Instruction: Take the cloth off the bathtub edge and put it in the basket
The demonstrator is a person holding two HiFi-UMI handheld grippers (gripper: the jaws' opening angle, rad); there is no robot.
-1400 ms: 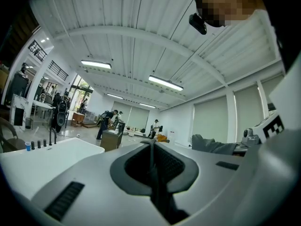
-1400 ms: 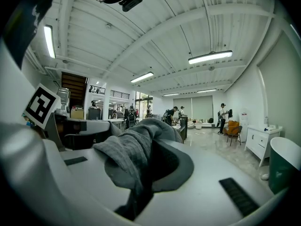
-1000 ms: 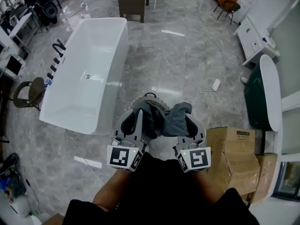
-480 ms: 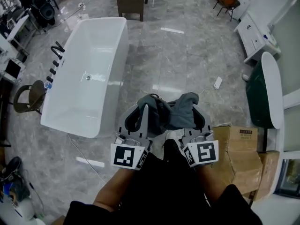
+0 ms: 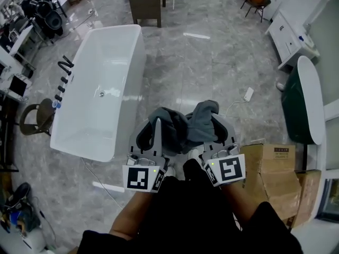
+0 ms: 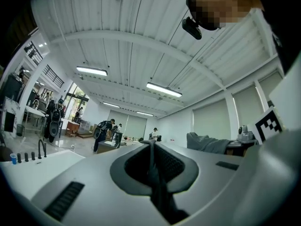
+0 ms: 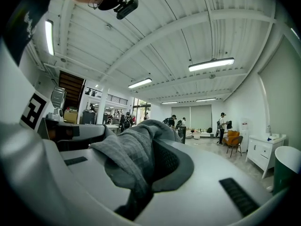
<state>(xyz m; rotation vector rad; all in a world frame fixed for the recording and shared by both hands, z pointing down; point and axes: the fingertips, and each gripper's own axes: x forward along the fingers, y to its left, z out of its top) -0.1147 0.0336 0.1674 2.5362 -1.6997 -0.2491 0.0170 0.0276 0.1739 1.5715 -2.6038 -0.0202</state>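
Note:
A grey cloth (image 5: 183, 127) hangs bunched between my two grippers, held up in front of the person's body. My left gripper (image 5: 157, 124) is shut on the cloth's left end, which shows as a thin dark fold (image 6: 153, 173) pinched between the jaws. My right gripper (image 5: 214, 125) is shut on the right end, and the cloth (image 7: 129, 157) drapes over its left jaw. The white bathtub (image 5: 100, 89) stands to the left, its edge bare. I cannot make out the basket; the cloth and grippers cover the floor below them.
Cardboard boxes (image 5: 276, 169) sit close on the right. A dark green tub with a white rim (image 5: 306, 97) stands at the far right. A power strip (image 5: 246, 94) and its cable lie on the marble floor ahead. A chair (image 5: 32, 110) stands left of the bathtub.
Both grippers have carried the cloth slightly further forward, still shut on it. A round rim that showed under the cloth a second ago is now covered.

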